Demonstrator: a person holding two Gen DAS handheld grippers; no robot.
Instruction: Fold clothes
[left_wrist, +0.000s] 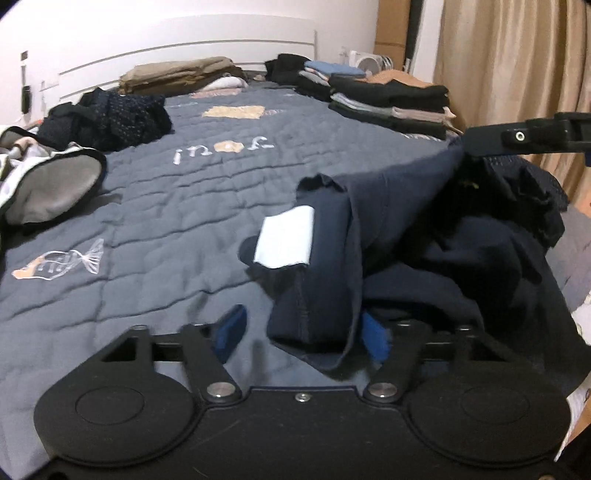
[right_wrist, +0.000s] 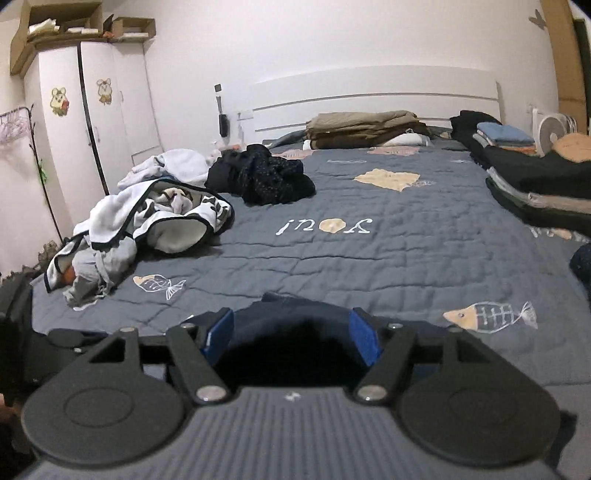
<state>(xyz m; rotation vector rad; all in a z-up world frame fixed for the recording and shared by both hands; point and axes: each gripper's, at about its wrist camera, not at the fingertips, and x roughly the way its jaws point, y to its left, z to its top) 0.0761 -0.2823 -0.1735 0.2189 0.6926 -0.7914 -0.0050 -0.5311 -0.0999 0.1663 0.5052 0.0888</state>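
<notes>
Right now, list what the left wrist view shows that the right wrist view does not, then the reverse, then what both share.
Only the left wrist view: the navy garment's white label, the beige curtain, and the right gripper at the garment's raised edge.

Only the right wrist view: the white wardrobe with cardboard boxes on top, and a fish motif near the right gripper.

Both: the grey quilt, the navy garment between blue pads, the tan folded stack, the headboard.

Upside-down "you" on quilt (right_wrist: 406, 258)
</notes>
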